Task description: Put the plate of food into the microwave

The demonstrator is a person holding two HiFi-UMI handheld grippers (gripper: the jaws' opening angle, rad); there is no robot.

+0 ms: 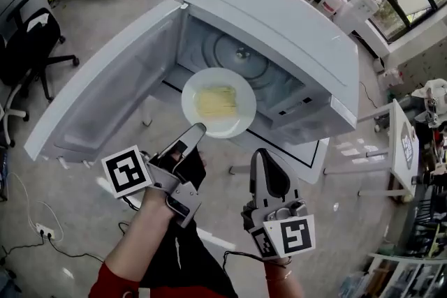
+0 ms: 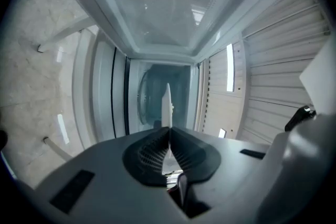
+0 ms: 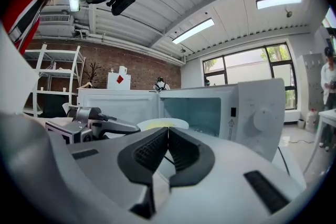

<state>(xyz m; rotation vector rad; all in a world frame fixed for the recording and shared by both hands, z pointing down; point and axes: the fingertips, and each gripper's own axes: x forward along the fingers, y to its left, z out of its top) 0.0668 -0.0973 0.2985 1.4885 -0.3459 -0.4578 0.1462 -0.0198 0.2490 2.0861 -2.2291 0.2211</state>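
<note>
A white plate (image 1: 218, 102) with yellow food (image 1: 215, 101) hangs level in front of the open microwave (image 1: 279, 17), just before its cavity and glass turntable (image 1: 241, 52). My left gripper (image 1: 198, 129) is shut on the plate's near rim. In the left gripper view the plate (image 2: 167, 105) shows edge-on, rising from between the closed jaws of the left gripper (image 2: 169, 131). My right gripper (image 1: 260, 153) is shut and holds nothing, just right of and below the plate. The right gripper view has the closed right gripper (image 3: 168, 131) with the plate (image 3: 163, 124) beyond it.
The microwave door (image 1: 105, 91) swings wide open to the left. A black office chair (image 1: 28, 45) stands at far left, a white table (image 1: 404, 143) at right. The control panel with its knob (image 3: 262, 119) is right of the cavity. A person (image 3: 329, 78) stands far right.
</note>
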